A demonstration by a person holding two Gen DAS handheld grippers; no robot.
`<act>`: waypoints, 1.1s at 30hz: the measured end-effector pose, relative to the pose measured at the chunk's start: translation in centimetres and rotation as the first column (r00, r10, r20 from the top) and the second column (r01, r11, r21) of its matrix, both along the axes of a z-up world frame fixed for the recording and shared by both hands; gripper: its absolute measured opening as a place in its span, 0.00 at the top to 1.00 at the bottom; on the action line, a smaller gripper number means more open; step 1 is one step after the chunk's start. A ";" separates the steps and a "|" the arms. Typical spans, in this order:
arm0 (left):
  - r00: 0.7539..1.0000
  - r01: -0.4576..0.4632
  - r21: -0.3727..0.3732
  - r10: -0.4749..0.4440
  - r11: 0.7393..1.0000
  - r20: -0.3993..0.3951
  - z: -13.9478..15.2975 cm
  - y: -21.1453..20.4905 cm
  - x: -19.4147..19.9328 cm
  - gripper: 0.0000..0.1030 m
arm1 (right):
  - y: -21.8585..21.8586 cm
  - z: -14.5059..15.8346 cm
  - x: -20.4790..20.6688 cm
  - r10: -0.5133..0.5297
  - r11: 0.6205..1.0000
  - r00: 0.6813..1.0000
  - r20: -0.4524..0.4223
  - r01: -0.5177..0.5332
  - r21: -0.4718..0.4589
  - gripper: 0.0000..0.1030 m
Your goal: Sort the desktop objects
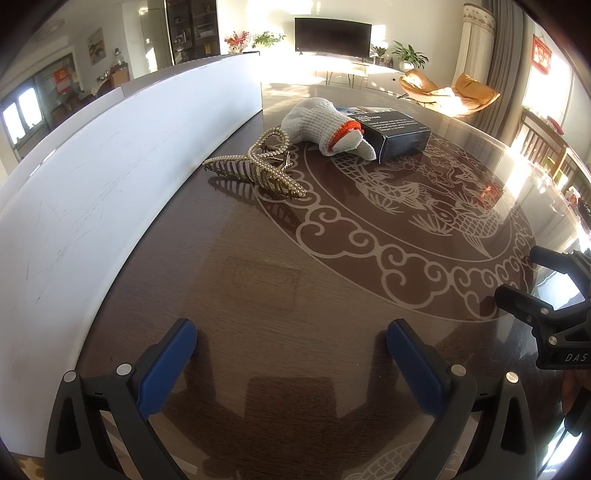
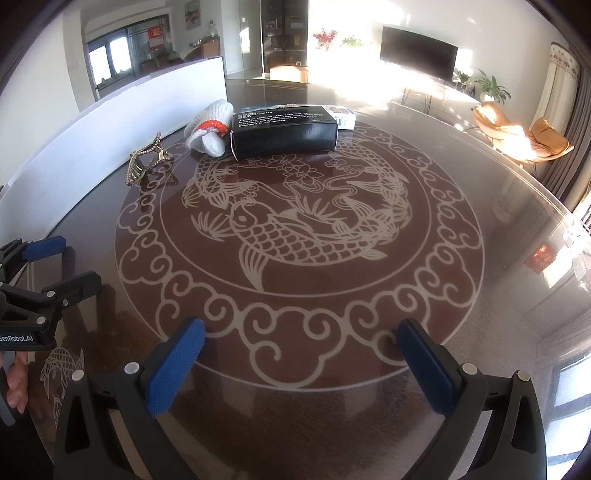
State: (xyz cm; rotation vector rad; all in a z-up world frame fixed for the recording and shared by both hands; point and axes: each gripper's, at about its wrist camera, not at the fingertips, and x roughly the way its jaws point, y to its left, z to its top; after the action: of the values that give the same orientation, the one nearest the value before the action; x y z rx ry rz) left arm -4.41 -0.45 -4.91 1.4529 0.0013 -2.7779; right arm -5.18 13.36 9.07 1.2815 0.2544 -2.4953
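Note:
A gold beaded hair claw (image 1: pixel 258 168) (image 2: pixel 147 162) lies on the dark round table (image 1: pixel 280 295) beside a white box. Behind it rests a white knitted glove with an orange cuff (image 1: pixel 325 125) (image 2: pixel 208 125), touching a black printed carton (image 1: pixel 397 131) (image 2: pixel 284 127). A small white carton (image 2: pixel 341 115) peeks out behind the black one. My left gripper (image 1: pixel 291 339) is open and holds nothing, well short of the hair claw; it also shows at the left edge of the right wrist view (image 2: pixel 61 262). My right gripper (image 2: pixel 301 343) is open and holds nothing, over the table's fish pattern, and appears at the right edge of the left wrist view (image 1: pixel 515 275).
A long white box wall (image 1: pixel 110 177) (image 2: pixel 110 122) runs along the table's left side. A hand (image 2: pixel 16 380) grips the left tool. Beyond the table are a television (image 1: pixel 332 35), plants, orange chairs (image 1: pixel 447 92) and wooden chairs (image 1: pixel 543 144).

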 end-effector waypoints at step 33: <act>0.961 -0.264 0.003 0.262 0.965 0.088 0.8 0.5 -8.7 0.00 | 0.0 0.0 0.0 0.000 1.000 1.000 0.000 0.000 0.000 0.00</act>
State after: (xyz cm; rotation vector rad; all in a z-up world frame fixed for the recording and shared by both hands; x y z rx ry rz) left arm -13.09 0.08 -4.11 1.4557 0.2005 -2.5070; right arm -5.19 13.39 9.07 1.2816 0.2542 -2.4948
